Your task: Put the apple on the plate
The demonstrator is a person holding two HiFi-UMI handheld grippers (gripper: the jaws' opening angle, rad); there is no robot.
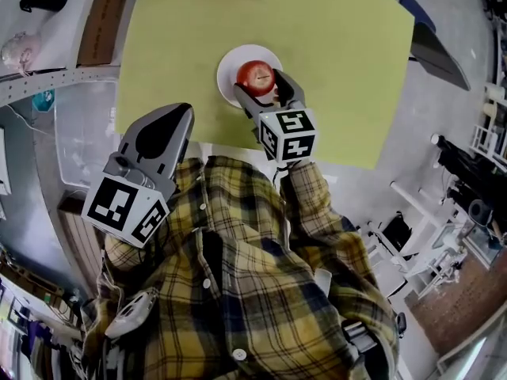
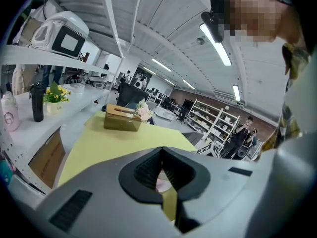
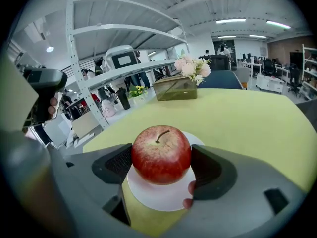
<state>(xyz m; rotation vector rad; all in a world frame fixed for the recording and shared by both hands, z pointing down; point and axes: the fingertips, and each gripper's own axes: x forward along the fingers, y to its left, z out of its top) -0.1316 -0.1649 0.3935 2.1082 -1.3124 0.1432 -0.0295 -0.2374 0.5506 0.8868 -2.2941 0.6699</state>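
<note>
A red apple [image 1: 255,75] [image 3: 161,154] with its stem up sits between the pads of my right gripper [image 1: 259,84] [image 3: 161,165], which is shut on it. The apple is right over the small white plate [image 1: 227,63] [image 3: 159,196] on the yellow-green table [image 1: 333,46]; I cannot tell whether it touches the plate. My left gripper [image 1: 176,117] [image 2: 161,170] hangs off the table's near-left edge, raised by the person's chest, its pads together and holding nothing.
A tissue box with flowers [image 3: 177,87] [image 2: 122,118] stands at the table's far side. A white shelf unit [image 1: 47,77] with bottles and a cardboard box runs along the left. A dark chair [image 1: 434,50] stands at the table's right.
</note>
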